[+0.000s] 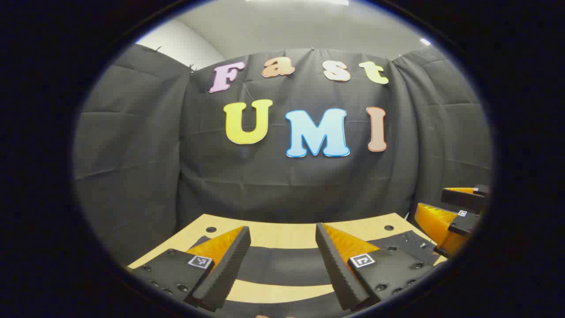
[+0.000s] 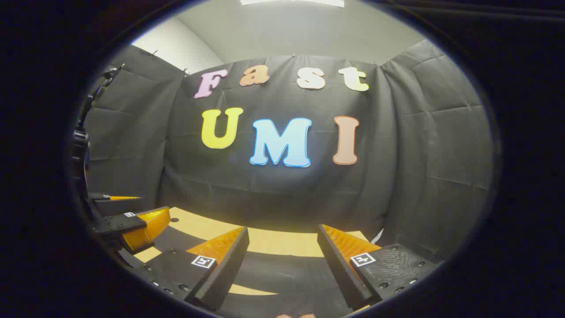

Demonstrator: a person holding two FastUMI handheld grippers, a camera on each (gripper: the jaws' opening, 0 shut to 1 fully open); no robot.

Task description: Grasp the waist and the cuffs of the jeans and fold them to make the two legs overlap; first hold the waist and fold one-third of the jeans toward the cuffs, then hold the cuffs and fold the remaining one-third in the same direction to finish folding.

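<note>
Light wooden table (image 1: 282, 234) with round holes near its far corners, dark jeans (image 1: 282, 265) flat across it.

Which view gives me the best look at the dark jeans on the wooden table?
Right gripper view: the dark jeans spread broadly between its open fingers across the wooden table. Left gripper view shows them as narrower dark bands with table strips between.

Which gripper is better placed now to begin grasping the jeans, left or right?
Neither clearly. The left gripper and the right gripper are both open, level and raised above the dark jeans on the table. Likely both grasp together.
</note>
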